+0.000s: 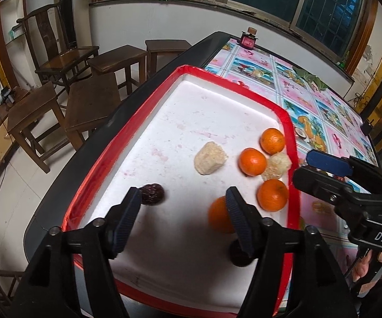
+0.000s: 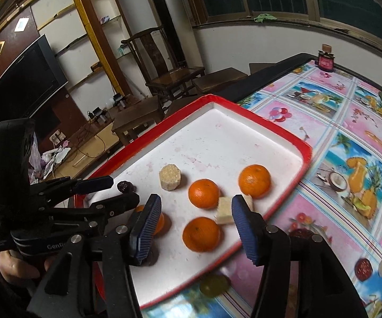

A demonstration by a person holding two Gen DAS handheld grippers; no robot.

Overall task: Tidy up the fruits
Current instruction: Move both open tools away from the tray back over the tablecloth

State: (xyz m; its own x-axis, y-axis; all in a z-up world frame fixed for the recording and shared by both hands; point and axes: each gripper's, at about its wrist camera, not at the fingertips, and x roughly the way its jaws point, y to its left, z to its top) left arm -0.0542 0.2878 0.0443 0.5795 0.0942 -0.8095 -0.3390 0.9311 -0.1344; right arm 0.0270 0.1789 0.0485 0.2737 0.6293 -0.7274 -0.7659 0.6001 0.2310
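Four round orange mandarins [image 2: 203, 193] are gathered toward the 4 o'clock part of the red-rimmed white foam tray [image 2: 268, 122], which is set on the fruit-printed plastic tablecloth [image 2: 350, 143]. A pale round rice cake [image 2: 170, 177] is placed at 10 o'clock from them, and a dark wrinkled date [image 2: 125, 186] further toward 9 o'clock. A pale rice-cake chunk [image 2: 225, 210] is wedged between three mandarins.

Orange [image 1: 217, 218] and dark fruit [image 1: 240, 258] half behind left tongs' finger [image 1: 240, 221].
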